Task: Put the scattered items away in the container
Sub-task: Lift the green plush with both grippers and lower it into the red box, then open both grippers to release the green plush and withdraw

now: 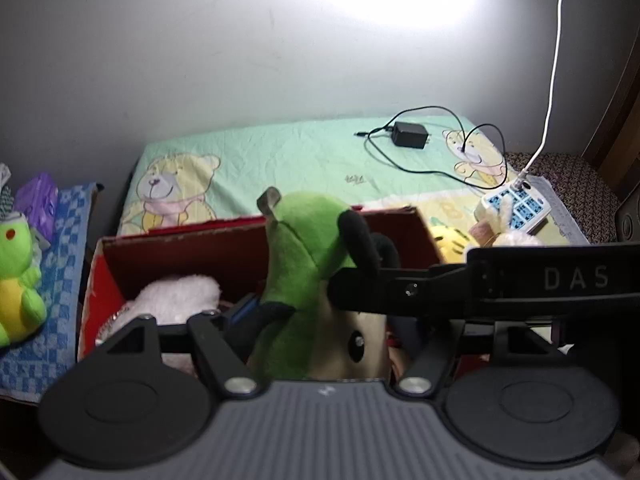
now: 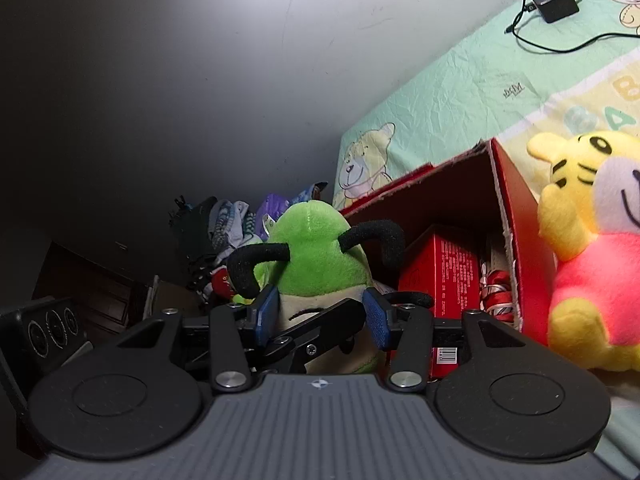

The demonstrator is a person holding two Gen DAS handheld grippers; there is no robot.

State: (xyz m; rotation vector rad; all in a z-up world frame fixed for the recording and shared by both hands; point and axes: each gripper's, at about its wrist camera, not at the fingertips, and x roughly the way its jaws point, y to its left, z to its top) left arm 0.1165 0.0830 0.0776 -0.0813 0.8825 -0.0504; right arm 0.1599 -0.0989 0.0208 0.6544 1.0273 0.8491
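Note:
A green plush bug point(image 2: 316, 256) with black antennae sits between the blue pads of my right gripper point(image 2: 320, 316), which is shut on it beside the open red cardboard box point(image 2: 516, 184). In the left wrist view the same plush point(image 1: 304, 264) hangs over the box point(image 1: 192, 248), with the right gripper's black body crossing in front. My left gripper point(image 1: 316, 320) is close behind the plush; its fingers are mostly hidden. A pink plush point(image 1: 176, 296) lies inside the box. A yellow tiger plush point(image 2: 592, 240) stands right of the box.
A green-and-yellow plush point(image 1: 16, 276) sits on a blue checked cloth at left. A black charger with cable point(image 1: 408, 134) and a white power strip point(image 1: 516, 204) lie on the green bear-print sheet. A red carton point(image 2: 444, 268) is in the box. Clothes pile at back left.

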